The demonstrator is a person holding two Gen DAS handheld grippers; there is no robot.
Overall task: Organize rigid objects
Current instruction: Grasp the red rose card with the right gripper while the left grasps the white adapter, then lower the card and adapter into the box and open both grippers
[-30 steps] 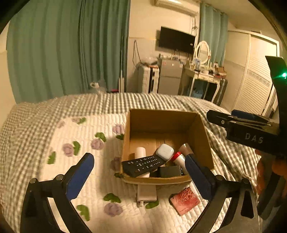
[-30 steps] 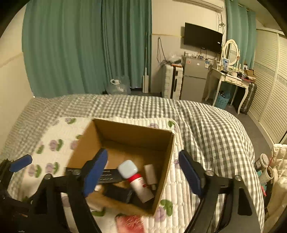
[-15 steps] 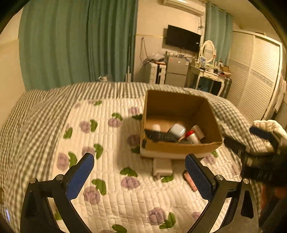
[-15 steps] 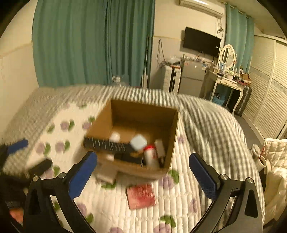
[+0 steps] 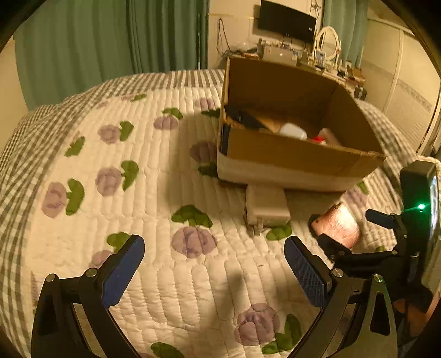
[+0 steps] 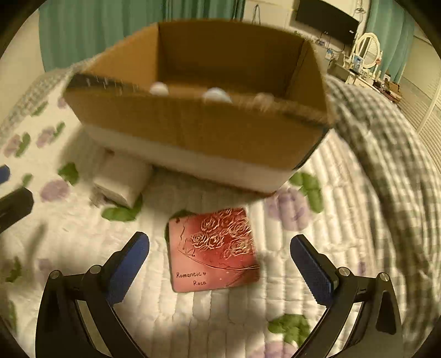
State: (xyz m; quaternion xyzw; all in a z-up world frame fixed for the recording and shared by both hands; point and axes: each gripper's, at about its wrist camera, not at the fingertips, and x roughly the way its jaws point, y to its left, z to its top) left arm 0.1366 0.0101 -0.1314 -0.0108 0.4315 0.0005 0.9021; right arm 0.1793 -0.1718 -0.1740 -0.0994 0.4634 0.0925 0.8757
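Observation:
A cardboard box (image 5: 297, 154) (image 6: 198, 129) stands on the quilted bed and holds a black remote (image 5: 245, 118), a white case (image 5: 292, 131) and a red-capped bottle (image 5: 319, 140). A white charger block (image 5: 266, 205) (image 6: 121, 176) lies against the box's near side. A flat red "Romantic Rose" box (image 6: 213, 249) (image 5: 337, 223) lies on the quilt. My right gripper (image 6: 220, 272) is open, low over the quilt, with the red box between its fingers. My left gripper (image 5: 213, 271) is open and empty above bare quilt, short of the charger.
The white quilt with purple flowers (image 5: 110, 179) covers a grey checked bedspread (image 6: 386, 154). Green curtains (image 5: 110, 41), a wall TV (image 5: 286, 16) and a dressing table with a mirror (image 6: 366, 52) stand beyond the bed. The right gripper's body (image 5: 408, 220) shows at the right of the left wrist view.
Both grippers have dropped from above the box toward the quilt. The right one has closed in on the red box, which now lies between its fingers. The left has come nearer the charger.

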